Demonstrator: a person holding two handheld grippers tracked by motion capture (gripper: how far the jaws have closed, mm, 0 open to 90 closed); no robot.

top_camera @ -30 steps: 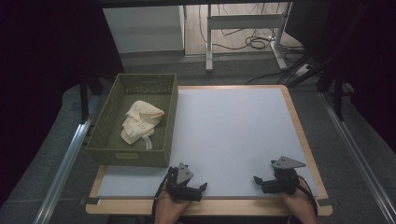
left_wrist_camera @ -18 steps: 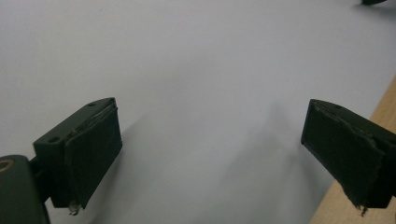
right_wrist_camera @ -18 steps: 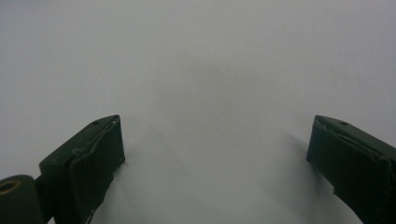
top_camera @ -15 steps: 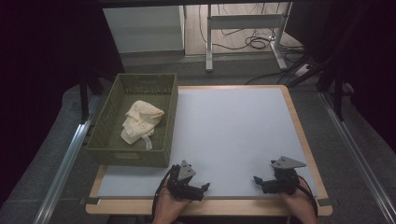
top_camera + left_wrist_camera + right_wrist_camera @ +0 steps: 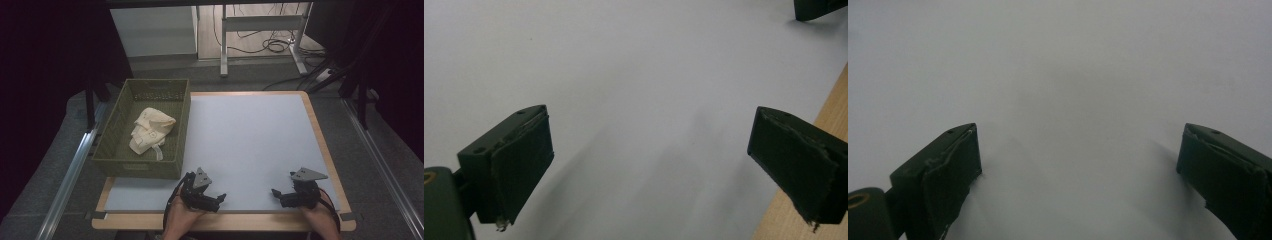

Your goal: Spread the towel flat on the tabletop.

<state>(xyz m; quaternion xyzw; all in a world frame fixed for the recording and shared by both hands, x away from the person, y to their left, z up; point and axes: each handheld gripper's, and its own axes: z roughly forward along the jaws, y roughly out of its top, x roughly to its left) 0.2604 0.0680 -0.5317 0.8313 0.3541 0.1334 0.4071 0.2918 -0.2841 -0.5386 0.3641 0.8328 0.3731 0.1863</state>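
One pale yellow garment [image 5: 150, 131] lay crumpled in the middle of the green basket [image 5: 118, 161], which stood at the left edge of the table [image 5: 260, 135], partly overhanging its wooden rim. The cloth looked soft, light and limp, folded over itself in loose humps with a strap or sleeve end trailing toward the near wall; it would probably sag and unfold when lifted, so a pinch on a thick bunched fold near the top hump seemed the safest hold, rather than a single thin edge that might slip out. The basket walls stood high around it, so a reach from above seemed called for. The left gripper [image 5: 214, 199] rested low over the near edge of the table, just right of the basket's near corner, its jaws wide apart and holding nothing. The right gripper [image 5: 278, 194] sat well apart from it toward the right near edge, its jaws likewise spread wide over bare table surface
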